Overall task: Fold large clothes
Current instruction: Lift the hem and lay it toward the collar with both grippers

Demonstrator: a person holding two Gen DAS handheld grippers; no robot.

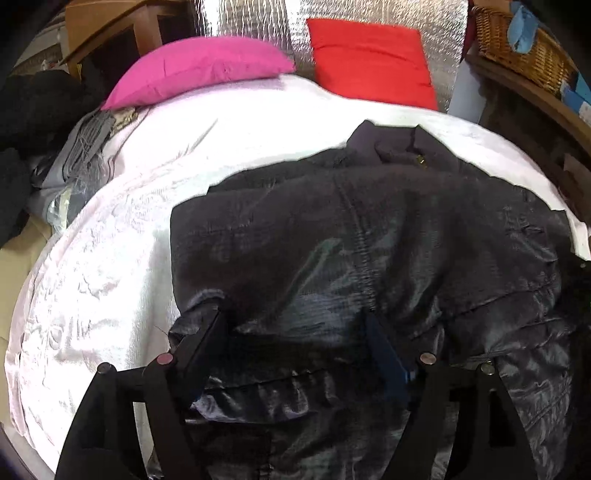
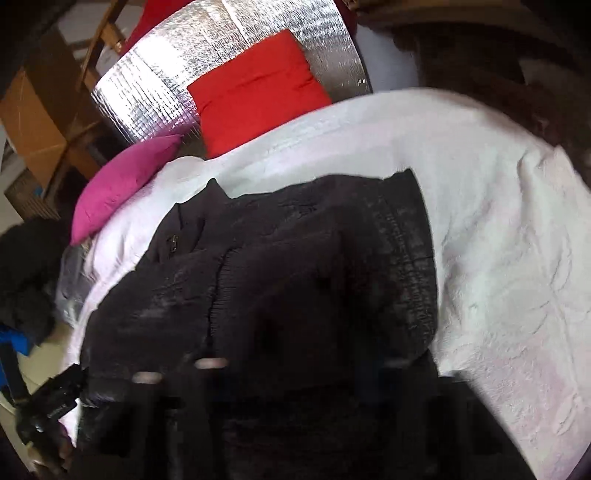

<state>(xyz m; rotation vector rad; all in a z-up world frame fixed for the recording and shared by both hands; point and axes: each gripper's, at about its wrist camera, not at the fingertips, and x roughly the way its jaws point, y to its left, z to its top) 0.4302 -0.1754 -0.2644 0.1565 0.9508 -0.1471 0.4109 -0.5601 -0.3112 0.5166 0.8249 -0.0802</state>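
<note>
A dark, shiny padded jacket (image 1: pixel 369 251) lies partly folded on a bed with a white cover (image 1: pixel 122 236); its collar and zip point to the pillows. My left gripper (image 1: pixel 295 321) is open, its two fingers resting on the jacket's near edge. In the right wrist view the jacket (image 2: pixel 295 277) fills the middle on the white cover (image 2: pixel 498 258). My right gripper (image 2: pixel 295 369) is blurred and dark against the jacket, so I cannot tell how its jaws stand. The left gripper's body shows at the lower left in the right wrist view (image 2: pixel 48 410).
A pink pillow (image 1: pixel 195 70) and a red pillow (image 1: pixel 373 59) lie at the head of the bed against a silver foil panel (image 1: pixel 255 18). A wicker basket (image 1: pixel 517 48) stands on a shelf at right. Grey and dark clothes (image 1: pixel 74 155) are piled at the bed's left.
</note>
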